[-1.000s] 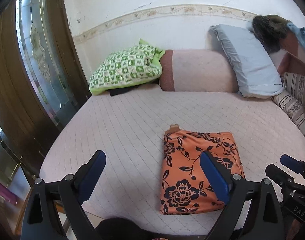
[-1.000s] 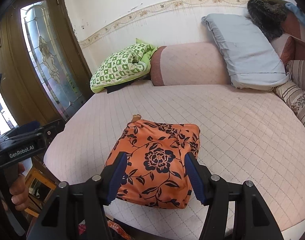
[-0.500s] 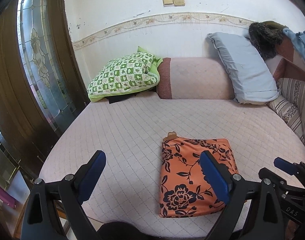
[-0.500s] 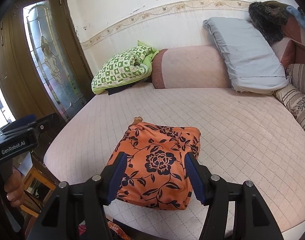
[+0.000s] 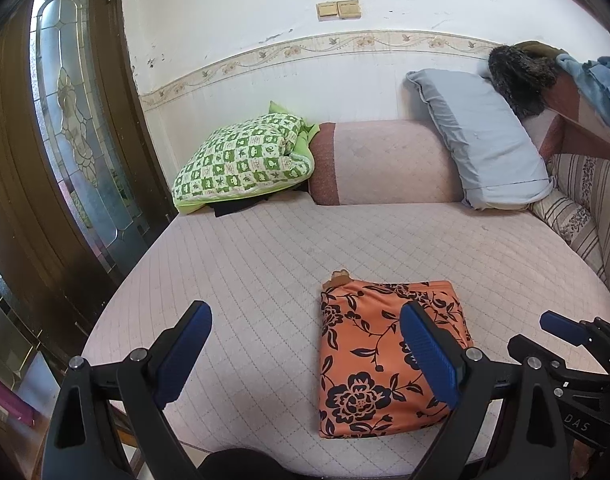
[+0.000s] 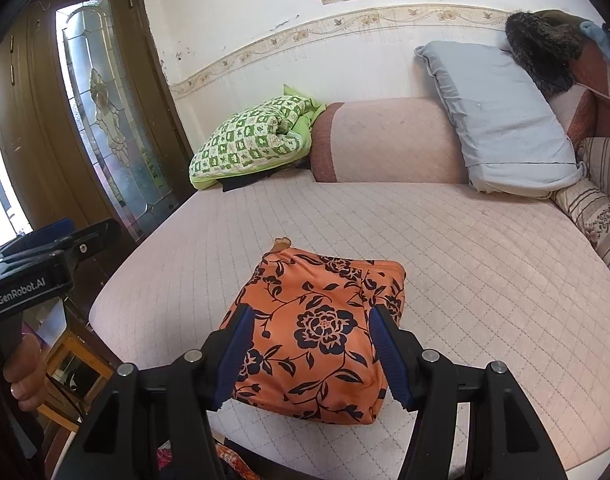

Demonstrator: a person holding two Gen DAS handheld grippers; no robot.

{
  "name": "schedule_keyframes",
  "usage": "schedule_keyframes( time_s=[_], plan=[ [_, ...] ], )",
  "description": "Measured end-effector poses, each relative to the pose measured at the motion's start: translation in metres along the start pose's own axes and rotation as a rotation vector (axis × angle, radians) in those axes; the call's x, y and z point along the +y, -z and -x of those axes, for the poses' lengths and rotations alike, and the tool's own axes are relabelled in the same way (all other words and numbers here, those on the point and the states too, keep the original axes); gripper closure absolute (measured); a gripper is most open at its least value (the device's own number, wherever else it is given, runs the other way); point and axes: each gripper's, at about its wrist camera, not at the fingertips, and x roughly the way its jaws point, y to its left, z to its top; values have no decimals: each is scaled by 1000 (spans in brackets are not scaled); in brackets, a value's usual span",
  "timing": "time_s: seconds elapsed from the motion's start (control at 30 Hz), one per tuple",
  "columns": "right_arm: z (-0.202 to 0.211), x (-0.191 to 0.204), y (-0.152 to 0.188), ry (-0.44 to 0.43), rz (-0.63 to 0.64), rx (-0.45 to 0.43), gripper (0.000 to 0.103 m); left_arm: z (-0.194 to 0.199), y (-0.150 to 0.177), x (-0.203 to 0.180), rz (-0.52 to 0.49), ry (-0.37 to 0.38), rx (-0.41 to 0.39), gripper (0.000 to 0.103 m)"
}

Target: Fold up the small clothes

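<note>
An orange garment with black flowers (image 5: 381, 356) lies folded into a neat rectangle near the front edge of the pink quilted bed (image 5: 265, 264). It also shows in the right wrist view (image 6: 317, 332). My left gripper (image 5: 305, 356) is open and empty, held above the bed's front edge to the left of the garment. My right gripper (image 6: 313, 354) is open and empty, hovering just in front of the garment without touching it. The right gripper also shows at the lower right of the left wrist view (image 5: 577, 344).
A green checked pillow (image 5: 245, 156), a pink bolster (image 5: 381, 160) and a grey-blue pillow (image 5: 485, 140) lie along the back wall. Striped cushions (image 5: 585, 208) line the right side. A wooden door with glass (image 5: 77, 128) stands at the left.
Both grippers have drawn back and tilted up slightly from the folded garment. The garment has not moved and both grippers stay open.
</note>
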Motion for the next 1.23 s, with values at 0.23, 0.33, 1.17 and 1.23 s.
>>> schedule_keyframes(
  time_s=[0.23,0.33,1.17,1.23],
  plan=[
    [-1,0,0,-5,7,1,40,0,0,0,0,8,4,8],
    [-2,1,0,-4,8,0,40,-1,-1,0,0,16,7,8],
    [-15,9,1,-31,36,27,40,-13,-3,0,31,75,28,8],
    [-19,9,2,-29,34,33,40,-17,-4,0,36,79,33,8]
  ],
)
